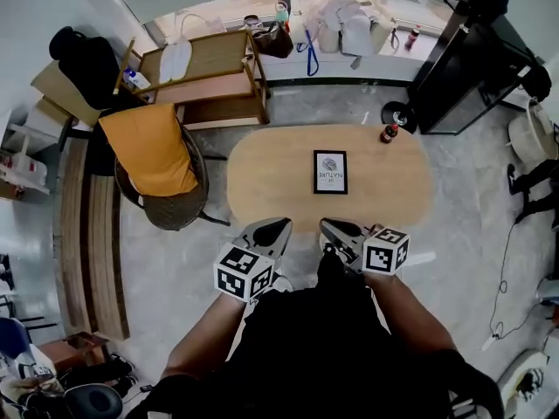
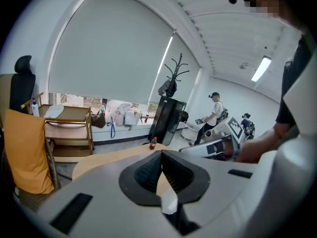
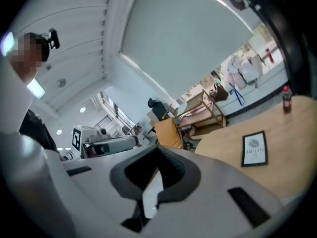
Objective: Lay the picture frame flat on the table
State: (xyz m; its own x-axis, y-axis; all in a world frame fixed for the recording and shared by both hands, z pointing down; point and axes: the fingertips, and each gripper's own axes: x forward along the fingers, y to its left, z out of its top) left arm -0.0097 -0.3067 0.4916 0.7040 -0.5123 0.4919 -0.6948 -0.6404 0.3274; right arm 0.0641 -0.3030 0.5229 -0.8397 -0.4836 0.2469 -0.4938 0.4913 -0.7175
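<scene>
Found the picture frame [image 1: 330, 172] on the table [image 1: 262, 182], near the middle of the table top and a little toward its right half. Noted both tongs off the table, just short of its near edge: left gripper [image 1: 272, 231] and right gripper [image 1: 336, 230] side by side, tips aimed across the table. Recorded both pairs of jaws clenched, pads together, nothing between them.

Placed the picture frame almost straight ahead of the right gripper, beyond the table's near edge. Judged that hand the nearer, the left standing off to one side. Read the long axis, in the head view, as running from the table's near edge toward its far edge.

Observed a black border, a white sheet, a round grey emblem and dark lettering. Could not settle from any view whether propped upright or already flat; no stand seen. Judged the picture frame untouched and the task not yet begun.

Logged a bottle [image 1: 389, 133] at the table's far right rim, well apart from the picture frame.
</scene>
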